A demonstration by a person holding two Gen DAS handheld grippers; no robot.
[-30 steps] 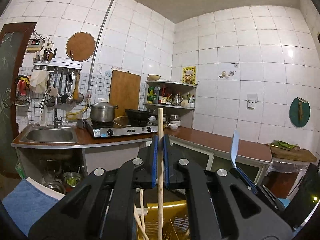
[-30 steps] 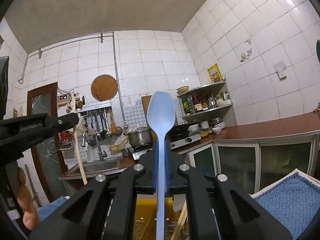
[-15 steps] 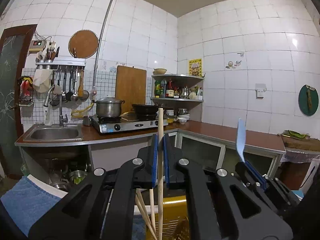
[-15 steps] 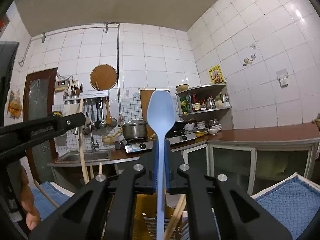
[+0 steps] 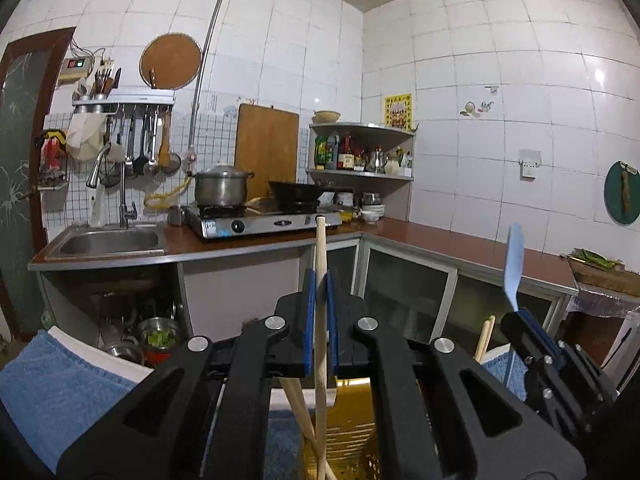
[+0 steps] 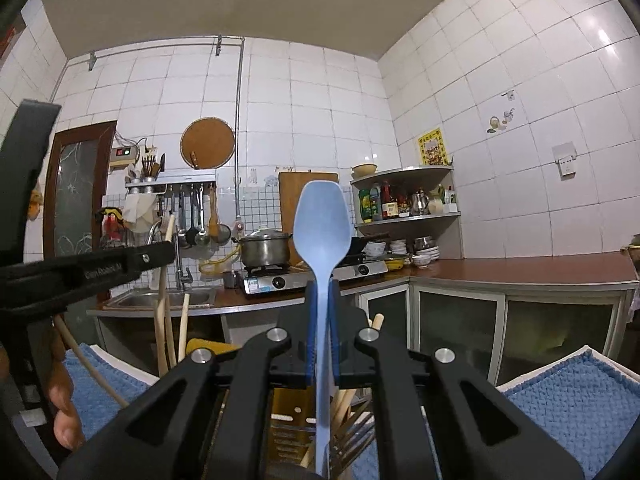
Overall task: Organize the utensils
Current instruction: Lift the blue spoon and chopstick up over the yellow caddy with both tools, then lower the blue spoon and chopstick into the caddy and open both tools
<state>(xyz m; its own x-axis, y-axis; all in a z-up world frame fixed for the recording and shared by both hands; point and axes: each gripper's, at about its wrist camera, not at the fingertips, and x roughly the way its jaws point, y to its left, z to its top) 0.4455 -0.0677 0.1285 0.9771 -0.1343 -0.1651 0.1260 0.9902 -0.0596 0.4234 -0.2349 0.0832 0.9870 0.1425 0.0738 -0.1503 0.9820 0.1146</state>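
Observation:
My left gripper (image 5: 319, 280) is shut on an upright wooden stick utensil (image 5: 321, 248) whose lower end reaches down into a yellow slotted utensil holder (image 5: 356, 428). My right gripper (image 6: 322, 292) is shut on a light blue plastic spoon (image 6: 322, 220), bowl up, with its handle going down over the same holder (image 6: 288, 420). The spoon also shows at the right of the left wrist view (image 5: 513, 260). Other wooden sticks (image 6: 348, 400) stand in the holder. The left gripper with its stick (image 6: 162, 300) shows at the left of the right wrist view.
Blue towels (image 6: 560, 404) lie on white trays on both sides of the holder. Behind are a counter with a sink (image 5: 108, 240), a gas stove with a pot (image 5: 220, 188), hanging ladles and a corner shelf (image 5: 360, 152).
Both grippers have come lower with their utensils, nearer the yellow holder. The kitchen background sits higher in both views. Both grips are unchanged.

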